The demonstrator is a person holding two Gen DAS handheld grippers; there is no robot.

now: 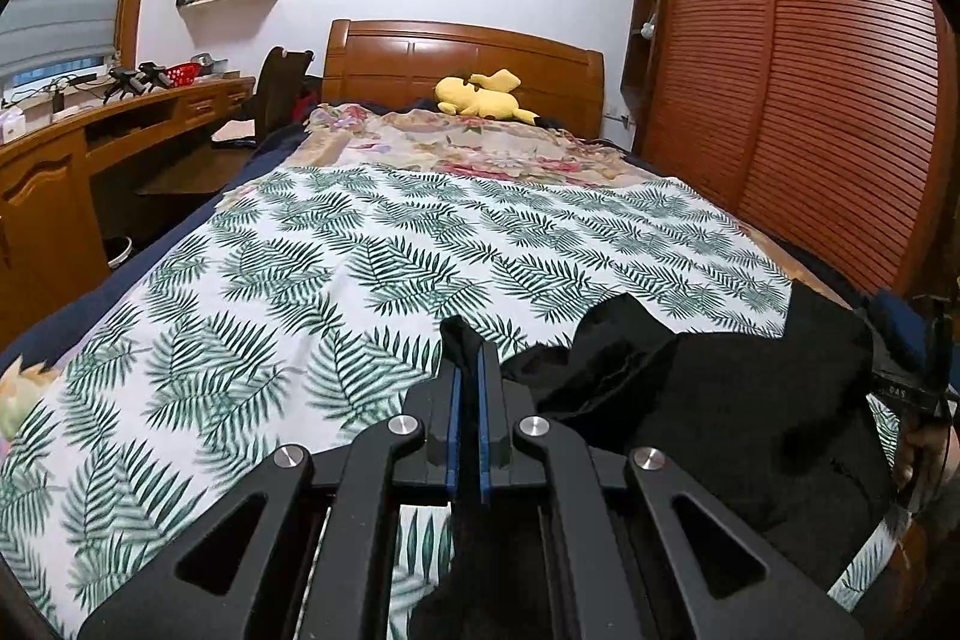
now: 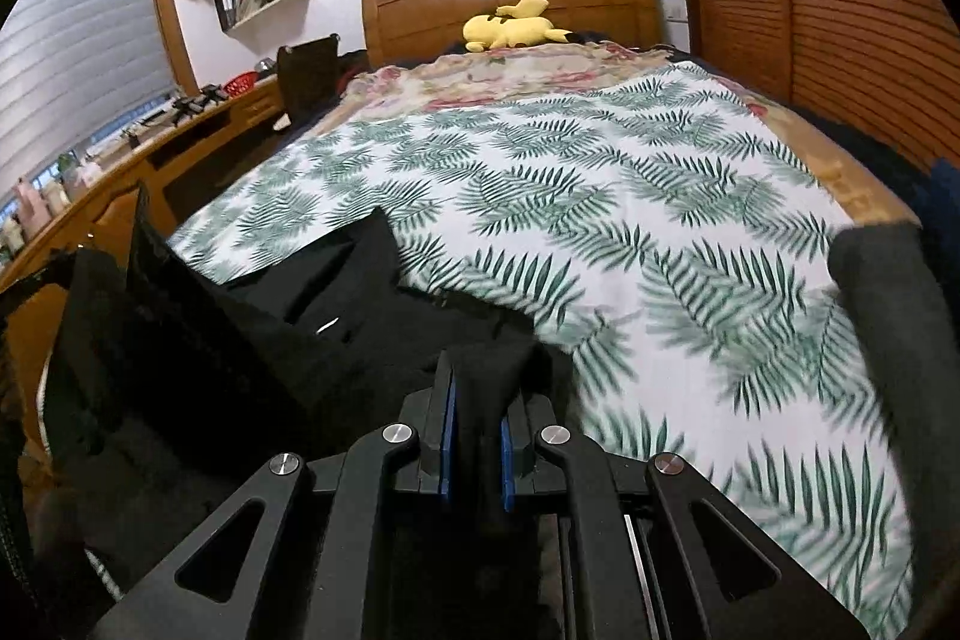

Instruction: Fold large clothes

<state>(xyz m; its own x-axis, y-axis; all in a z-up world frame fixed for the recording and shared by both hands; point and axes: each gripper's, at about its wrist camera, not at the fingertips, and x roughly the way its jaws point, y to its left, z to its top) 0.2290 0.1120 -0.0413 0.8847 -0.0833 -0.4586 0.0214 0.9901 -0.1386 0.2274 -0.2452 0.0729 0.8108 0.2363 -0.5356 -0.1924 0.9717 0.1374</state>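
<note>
Black cloth [image 1: 720,400] is pinched in both grippers. The left gripper [image 1: 468,370] has its jaws nearly together on a thin bit of the edge. The right gripper [image 2: 477,388] has its jaws a little apart, with a thicker bunch squeezed between them. The cloth is seen lying at the near end of the bed, on top of the leaf sheet [image 1: 360,250], partly lifted. It looks soft and floppy, and probably not heavy. It will sag if held in the middle, so corners or edges are best grabbed, spread well apart.
</note>
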